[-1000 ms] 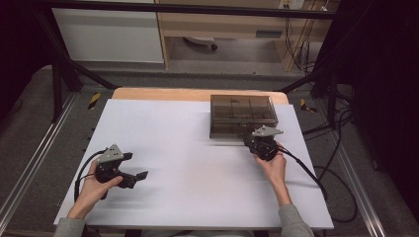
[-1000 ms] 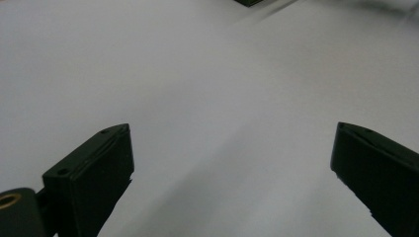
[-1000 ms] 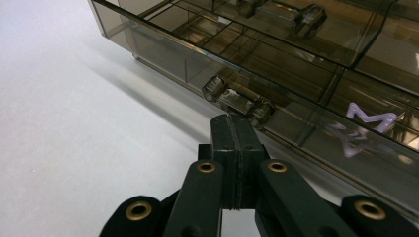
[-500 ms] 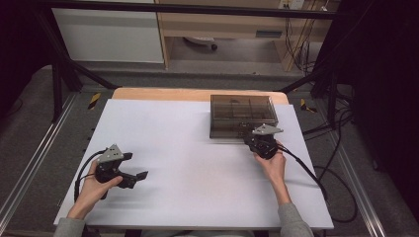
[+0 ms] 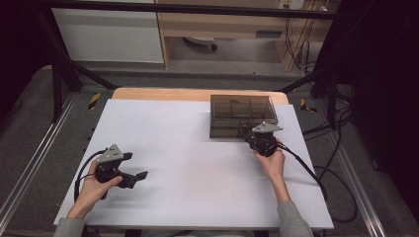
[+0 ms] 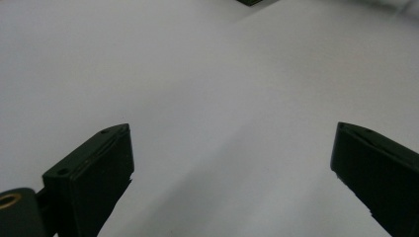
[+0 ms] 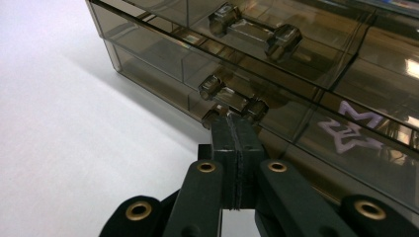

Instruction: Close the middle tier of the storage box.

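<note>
White table [image 5: 197, 148], drawer handle [image 7: 232, 114] gripper-hidden

Desk: a white top [image 5: 197, 163] with a light wood edge [image 5: 163, 94] at the far side.
Floor: grey carpet [image 5: 29, 133] on both sides of the desk.
Rails: shiny metal strips [image 5: 37, 158] run along the floor, left and right.
Frame: black bars [image 5: 59, 81] stand around the desk.
Cabinet: a white one [image 5: 108, 34] sits behind the desk.
Shelf: a wooden one [image 5: 232, 24] is next to the cabinet.
Cables: black wires [image 5: 341, 173] lie on the floor at the right.
Light: bright on the desk, dark in the corners.
</note>
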Demonstrator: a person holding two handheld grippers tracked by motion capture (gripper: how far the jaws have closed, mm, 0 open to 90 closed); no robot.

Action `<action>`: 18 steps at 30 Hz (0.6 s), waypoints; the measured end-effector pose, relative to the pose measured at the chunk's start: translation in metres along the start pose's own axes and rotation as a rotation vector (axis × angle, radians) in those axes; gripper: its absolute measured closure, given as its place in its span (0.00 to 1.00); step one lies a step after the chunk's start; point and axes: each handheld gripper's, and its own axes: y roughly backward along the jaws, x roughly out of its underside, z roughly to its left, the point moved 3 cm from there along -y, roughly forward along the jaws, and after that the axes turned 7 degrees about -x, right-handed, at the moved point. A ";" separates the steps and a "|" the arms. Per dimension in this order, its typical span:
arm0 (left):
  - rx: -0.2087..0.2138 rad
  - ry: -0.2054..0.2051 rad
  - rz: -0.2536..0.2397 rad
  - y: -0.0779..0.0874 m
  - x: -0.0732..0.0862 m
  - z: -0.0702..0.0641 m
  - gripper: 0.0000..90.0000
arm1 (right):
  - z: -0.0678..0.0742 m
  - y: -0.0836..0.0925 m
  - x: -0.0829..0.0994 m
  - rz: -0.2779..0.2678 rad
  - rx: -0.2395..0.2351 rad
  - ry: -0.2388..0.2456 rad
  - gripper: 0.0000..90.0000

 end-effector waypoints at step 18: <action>0.000 0.000 0.000 0.000 0.000 0.000 0.03 | -0.004 -0.005 -0.001 0.013 0.004 0.003 1.00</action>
